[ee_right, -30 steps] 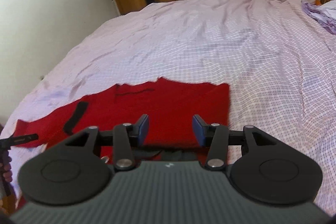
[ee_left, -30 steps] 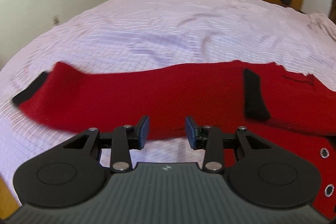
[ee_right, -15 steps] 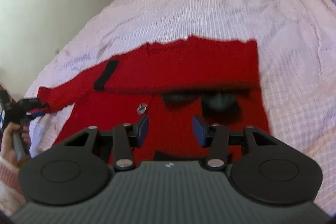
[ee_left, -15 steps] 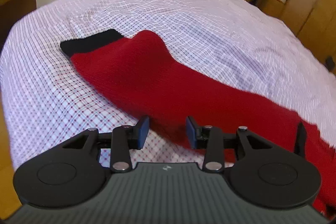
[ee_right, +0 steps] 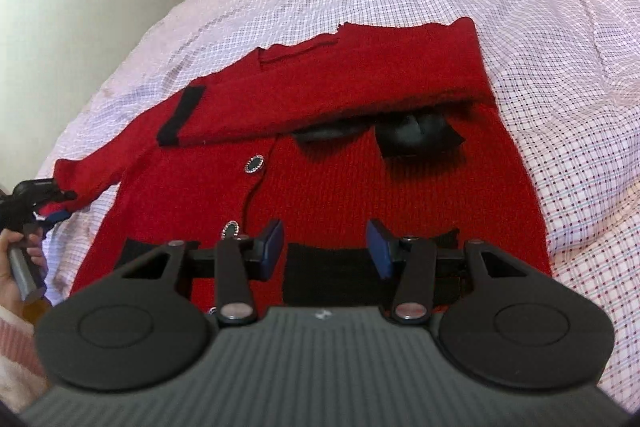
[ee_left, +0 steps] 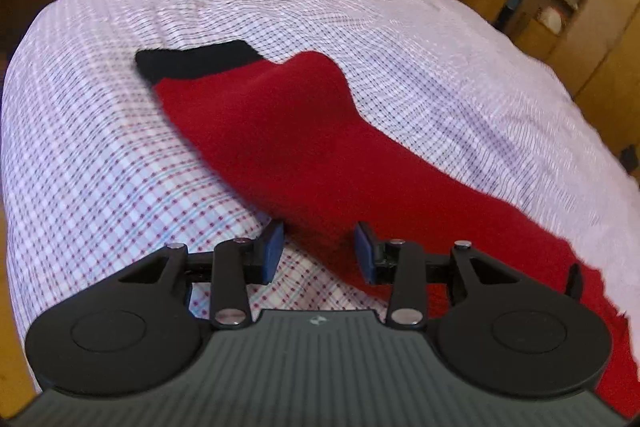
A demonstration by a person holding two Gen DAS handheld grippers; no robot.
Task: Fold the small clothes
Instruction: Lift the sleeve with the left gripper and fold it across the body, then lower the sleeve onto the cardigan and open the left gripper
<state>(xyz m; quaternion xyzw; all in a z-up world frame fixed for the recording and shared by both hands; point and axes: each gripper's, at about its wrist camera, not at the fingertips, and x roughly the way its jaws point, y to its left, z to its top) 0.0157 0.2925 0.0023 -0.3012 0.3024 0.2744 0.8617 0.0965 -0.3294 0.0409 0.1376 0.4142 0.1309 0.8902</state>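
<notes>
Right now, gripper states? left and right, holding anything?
Left gripper: open, holding nothing, fingers over the red sleeve.
Right gripper: open, holding nothing, above the red cardigan.

I see a red knitted cardigan [ee_right: 320, 187] with black trim and dark round buttons [ee_right: 254, 164] lying flat at the centre of the right wrist frame. One sleeve is folded across its chest, black cuff [ee_right: 181, 115] at centre left. The other sleeve [ee_left: 288, 147] stretches toward the upper left of the left wrist frame, ending in a black cuff [ee_left: 196, 65].
</notes>
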